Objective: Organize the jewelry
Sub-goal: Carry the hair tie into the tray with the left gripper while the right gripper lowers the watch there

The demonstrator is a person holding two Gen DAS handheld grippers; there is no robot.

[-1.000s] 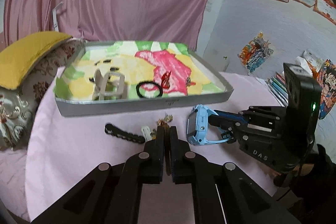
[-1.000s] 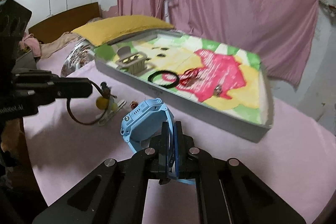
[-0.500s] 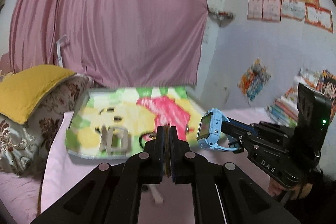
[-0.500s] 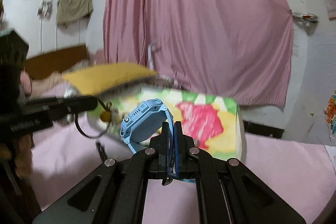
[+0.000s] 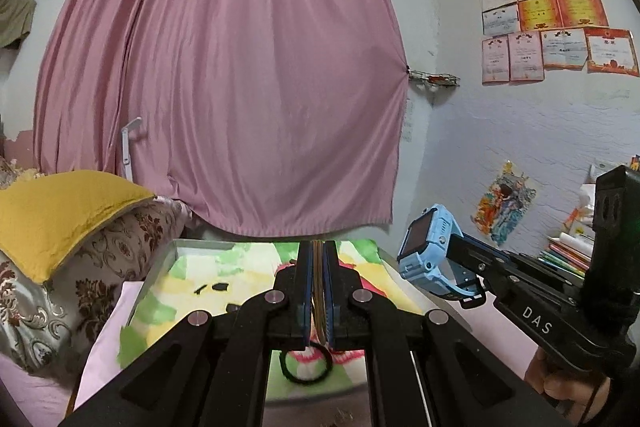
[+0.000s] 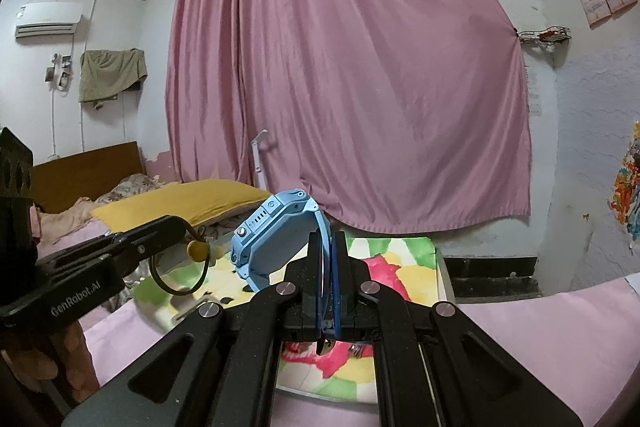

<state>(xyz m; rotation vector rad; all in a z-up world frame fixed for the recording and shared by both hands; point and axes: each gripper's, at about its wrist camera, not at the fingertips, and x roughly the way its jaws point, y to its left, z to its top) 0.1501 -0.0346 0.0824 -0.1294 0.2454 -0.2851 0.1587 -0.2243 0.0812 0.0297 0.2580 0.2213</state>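
My left gripper (image 5: 318,255) is shut on a brown hair tie with a yellow bead; the tie shows as a brown band between the pads, and it hangs as a loop (image 6: 178,277) in the right wrist view. My right gripper (image 6: 328,243) is shut on the strap of a light blue smartwatch (image 6: 276,237), also seen in the left wrist view (image 5: 430,249). Both are held in the air above the colourful tray (image 5: 160,279). A black ring (image 5: 306,365) lies in the tray under the left gripper.
A yellow pillow (image 5: 56,211) on a patterned cushion (image 5: 100,267) lies left of the tray. A pink curtain (image 5: 232,87) hangs behind. Books (image 5: 568,253) are stacked at the far right. The table has a pink cloth (image 6: 540,327).
Both grippers have risen from the table with their items and tilted upward. The view now shows the curtain, and the tray sits lower in both views.
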